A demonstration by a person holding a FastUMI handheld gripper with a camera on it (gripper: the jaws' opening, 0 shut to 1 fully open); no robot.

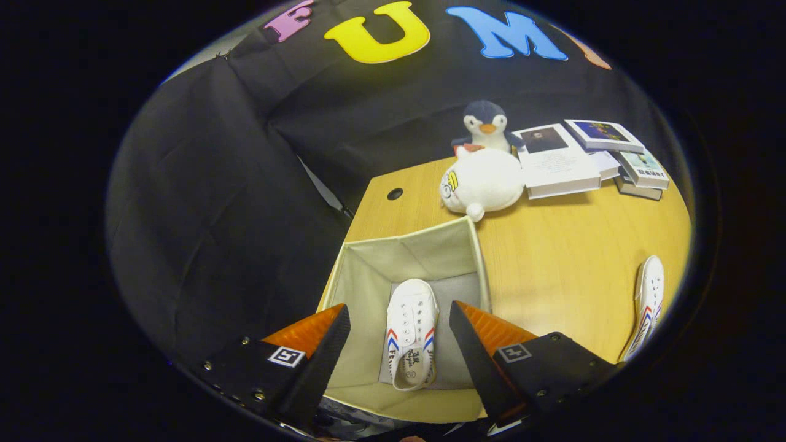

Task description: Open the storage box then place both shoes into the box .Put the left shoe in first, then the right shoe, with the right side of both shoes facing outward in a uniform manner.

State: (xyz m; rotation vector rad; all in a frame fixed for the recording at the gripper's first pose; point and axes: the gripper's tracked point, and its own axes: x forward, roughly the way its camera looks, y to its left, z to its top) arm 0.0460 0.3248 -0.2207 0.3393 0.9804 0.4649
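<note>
Shoe (411,334) lies sole-down inside the open storage box (405,255), lengthwise with toe pointing away from the gripper (399,344), whose fingers spread wide, empty, above it.

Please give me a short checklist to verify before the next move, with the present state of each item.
1. Box open: ok.
2. First shoe lying on the box floor, between the fingers in view: ok.
3. That it is the left shoe, right side outward: cannot tell.
4. Gripper open and empty above the box: ok.
5. Second shoe still on the table, right of the box, not yet placed: not ok.
6. Path to it free; plush toys and books lie farther back: ok.
</note>
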